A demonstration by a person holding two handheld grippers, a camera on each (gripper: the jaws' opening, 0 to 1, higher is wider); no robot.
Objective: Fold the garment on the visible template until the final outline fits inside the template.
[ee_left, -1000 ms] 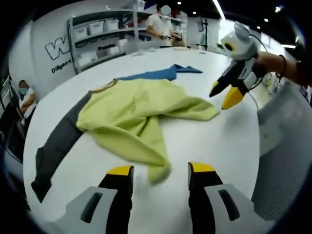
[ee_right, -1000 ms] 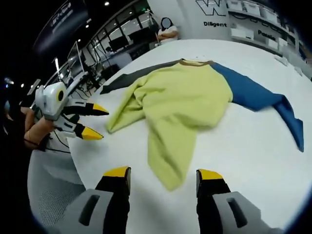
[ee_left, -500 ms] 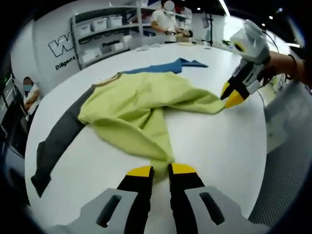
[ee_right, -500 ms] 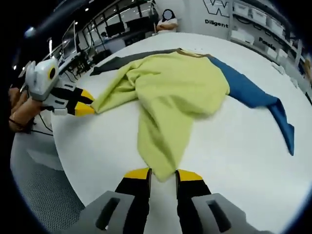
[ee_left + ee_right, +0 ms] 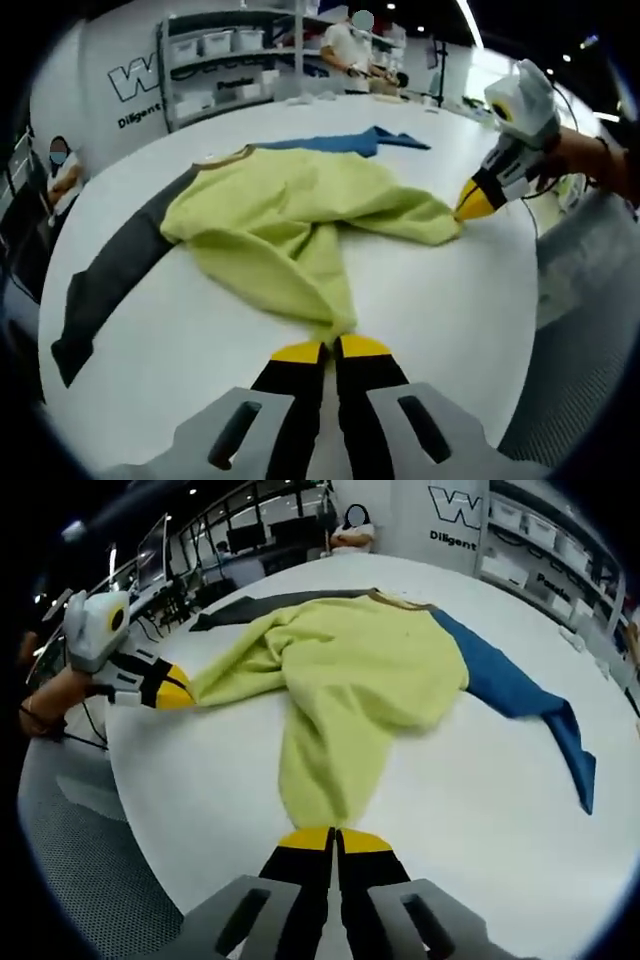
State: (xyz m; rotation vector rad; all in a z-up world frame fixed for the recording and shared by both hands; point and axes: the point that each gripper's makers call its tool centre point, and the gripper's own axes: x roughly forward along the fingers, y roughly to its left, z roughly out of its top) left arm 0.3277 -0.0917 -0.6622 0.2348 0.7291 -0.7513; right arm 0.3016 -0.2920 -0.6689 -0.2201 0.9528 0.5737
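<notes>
The left gripper, bottom centre of its view, is clenched on one corner of the yellow-green garment; the right gripper pinches the other corner, low in its own view. Beyond them the garment lies rumpled mid-frame on the white worktop, grey sleeve and blue sleeve still spread. Folding looks barely begun; no template outline is discernible.

White shelving, storage bins, standing person
</notes>
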